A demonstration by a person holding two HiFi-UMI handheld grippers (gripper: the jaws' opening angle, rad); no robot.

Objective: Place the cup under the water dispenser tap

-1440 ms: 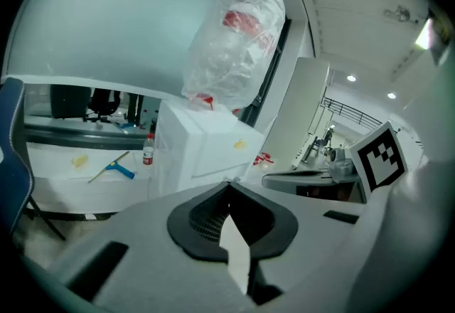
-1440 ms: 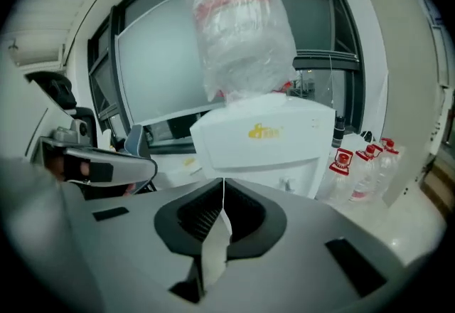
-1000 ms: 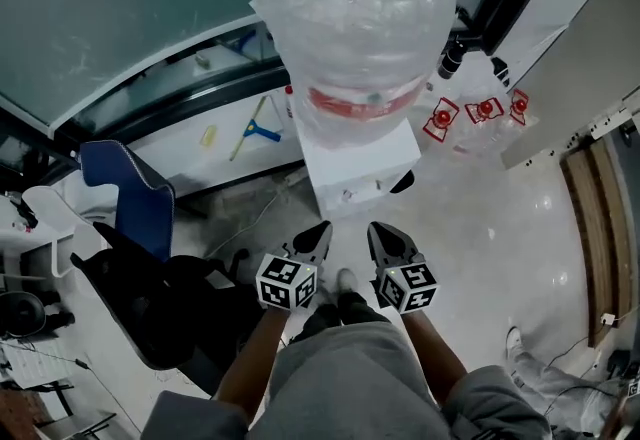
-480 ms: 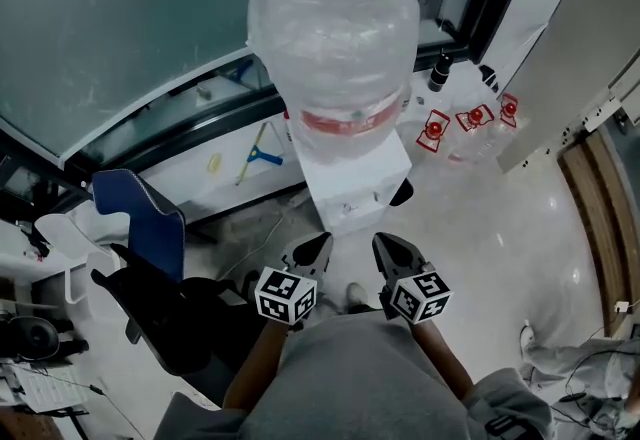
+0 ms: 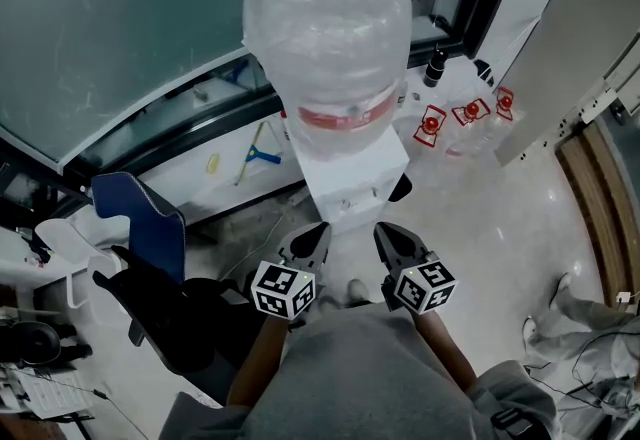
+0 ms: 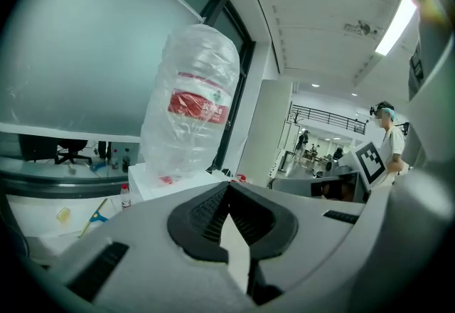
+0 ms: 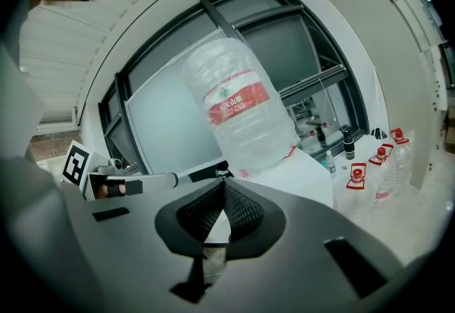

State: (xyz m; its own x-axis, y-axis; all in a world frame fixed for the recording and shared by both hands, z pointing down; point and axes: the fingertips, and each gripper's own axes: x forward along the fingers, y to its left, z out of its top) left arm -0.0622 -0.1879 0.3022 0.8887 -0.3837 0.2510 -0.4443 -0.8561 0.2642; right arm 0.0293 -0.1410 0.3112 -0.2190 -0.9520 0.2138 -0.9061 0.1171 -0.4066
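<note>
While both jaw pairs are pressed together on nothing, my left gripper (image 5: 318, 231) and right gripper (image 5: 384, 230) point at the water dispenser (image 5: 348, 173) straight ahead, equally near; I see no cup in the 3 views.

The water jug (image 5: 330, 38) is clear plastic under crinkled, shiny film; the dispenser body (image 5: 352, 178) below it is smooth white plastic; the floor (image 5: 500, 228) is polished and reflective. The left gripper (image 5: 318, 231) and right gripper (image 5: 387, 231) have matt plastic shells with black ribbed pads (image 6: 205, 213) — rubbery-looking; the person's shorts (image 5: 350, 368) are soft grey cloth; the small bottles (image 5: 468, 128) are clear plastic — their caps glossy red.
</note>
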